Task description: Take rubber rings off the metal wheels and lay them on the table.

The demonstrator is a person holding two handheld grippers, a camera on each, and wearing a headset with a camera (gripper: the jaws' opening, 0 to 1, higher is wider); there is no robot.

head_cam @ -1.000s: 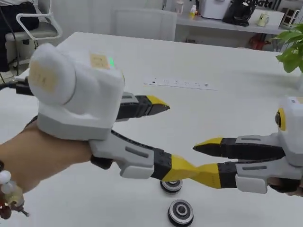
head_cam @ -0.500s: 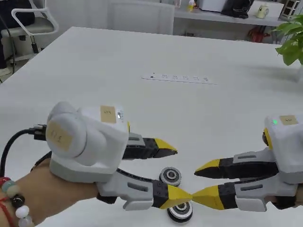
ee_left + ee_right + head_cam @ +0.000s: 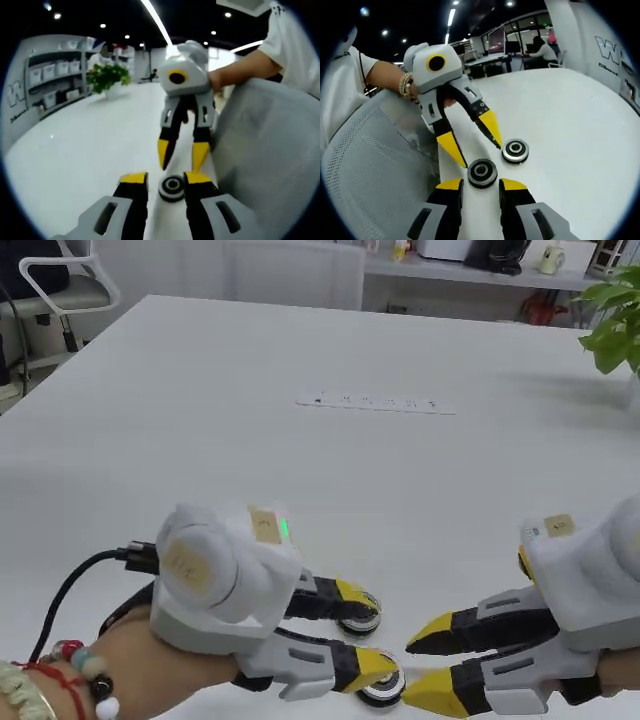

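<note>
Jaws of left gripper [image 3: 384,634] and right gripper [image 3: 408,674] stand parted, gripping nothing, tips near one metal wheel [image 3: 482,173].

near wheel [image 3: 384,690] was half hidden at 6 o'clock under lower jaw of left tongs [image 3: 384,633] | far wheel [image 3: 362,621] was part-covered by upper jaw | right tongs [image 3: 408,674] were cut off at 4 o'clock edge

A large W [image 3: 606,47] stands on the wall [image 3: 570,30] (smaller lettering beside it is unreadable).

Left claw [image 3: 385,633] and right claw [image 3: 408,674] gape, tips facing.
</note>
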